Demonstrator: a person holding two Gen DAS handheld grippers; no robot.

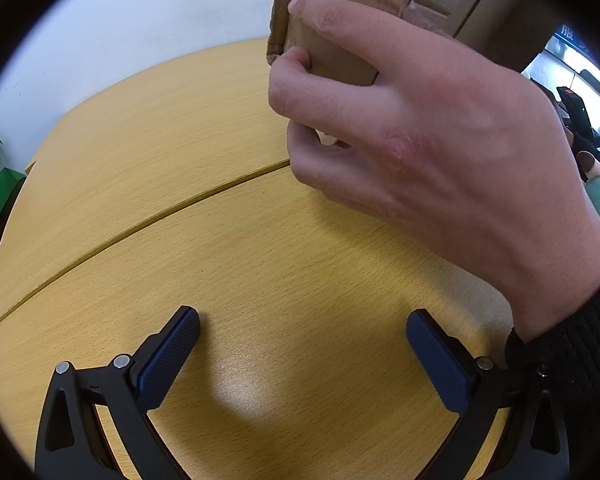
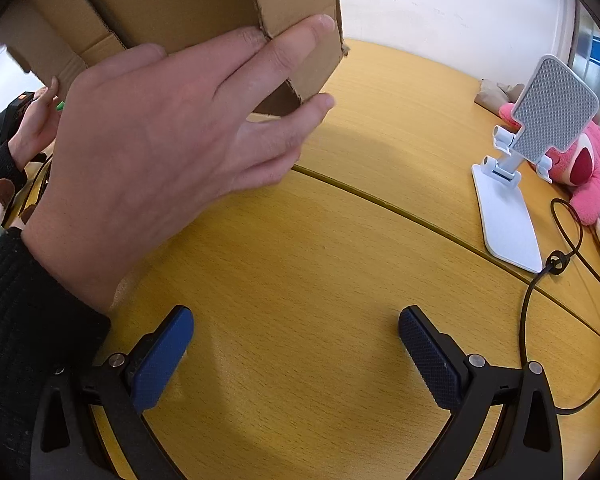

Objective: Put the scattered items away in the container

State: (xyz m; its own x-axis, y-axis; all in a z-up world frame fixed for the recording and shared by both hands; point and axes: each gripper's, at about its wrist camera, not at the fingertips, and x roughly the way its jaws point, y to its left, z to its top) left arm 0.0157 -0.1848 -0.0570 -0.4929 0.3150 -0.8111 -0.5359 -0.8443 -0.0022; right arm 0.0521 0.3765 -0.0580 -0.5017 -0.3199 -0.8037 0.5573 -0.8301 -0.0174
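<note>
Both my claws gape wide and empty: left gripper (image 1: 302, 354), right gripper (image 2: 296, 352). Bare hands (image 2: 156, 152) hold the cardboard box (image 2: 204, 4) tilted at frame top, above the wooden table (image 2: 320, 260).

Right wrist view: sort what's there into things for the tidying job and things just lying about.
For the job:
cardboard box, held up by bare hands
pink plush toy
left hand-held gripper and right hand-held gripper, both open and empty

Lying about:
white phone stand
black cable
</note>
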